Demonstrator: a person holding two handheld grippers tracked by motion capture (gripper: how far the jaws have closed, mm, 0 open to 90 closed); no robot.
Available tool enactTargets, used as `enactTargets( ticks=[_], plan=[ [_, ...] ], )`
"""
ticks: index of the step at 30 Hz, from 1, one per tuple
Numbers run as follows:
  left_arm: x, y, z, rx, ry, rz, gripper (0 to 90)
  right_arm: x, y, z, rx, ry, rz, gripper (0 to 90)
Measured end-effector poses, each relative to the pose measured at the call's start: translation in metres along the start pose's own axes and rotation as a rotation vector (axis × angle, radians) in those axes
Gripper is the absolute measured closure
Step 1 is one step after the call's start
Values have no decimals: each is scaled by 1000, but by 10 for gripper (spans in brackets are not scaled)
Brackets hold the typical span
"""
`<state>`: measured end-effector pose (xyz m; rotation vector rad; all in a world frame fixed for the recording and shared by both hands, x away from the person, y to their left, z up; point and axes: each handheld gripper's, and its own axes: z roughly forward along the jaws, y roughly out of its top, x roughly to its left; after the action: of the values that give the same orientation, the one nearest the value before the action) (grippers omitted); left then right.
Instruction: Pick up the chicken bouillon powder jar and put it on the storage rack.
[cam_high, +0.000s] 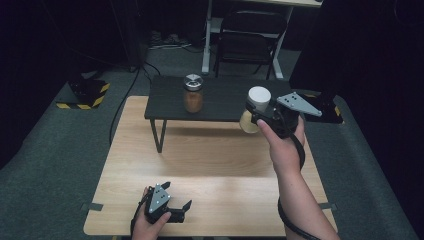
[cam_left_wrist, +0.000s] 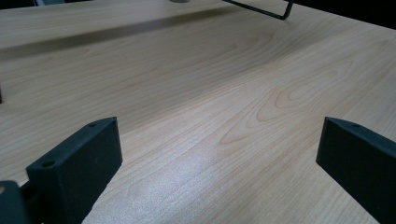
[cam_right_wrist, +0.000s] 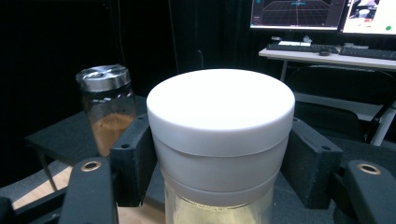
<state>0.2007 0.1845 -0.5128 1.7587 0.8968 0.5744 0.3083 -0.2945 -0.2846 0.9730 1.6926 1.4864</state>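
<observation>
A jar with a wide white lid and pale powder inside hangs above the wooden table, at the front right edge of a low black shelf. My right gripper is shut on it just under the lid, both black pads pressed to its sides. A second glass jar with a silver lid and brown powder stands upright on the shelf, left of the held jar. My left gripper rests low near the table's front edge, open, with bare wood between its pads.
The light wooden table carries the black shelf on thin metal legs. A folding chair and a desk leg stand behind on grey carpet. The right gripper view has a desk with monitors and keyboards in the background.
</observation>
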Motion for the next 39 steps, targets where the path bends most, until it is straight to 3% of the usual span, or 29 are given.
enactTargets(
  ticks=[27,39],
  plan=[
    [2,-1,-2,-6,-8,-7,5,-13,24,56,33,-69,-12,335],
    [3,-3,-4,-8,-8,-8,5,-17,26,73,39,-71,6,335]
  ],
)
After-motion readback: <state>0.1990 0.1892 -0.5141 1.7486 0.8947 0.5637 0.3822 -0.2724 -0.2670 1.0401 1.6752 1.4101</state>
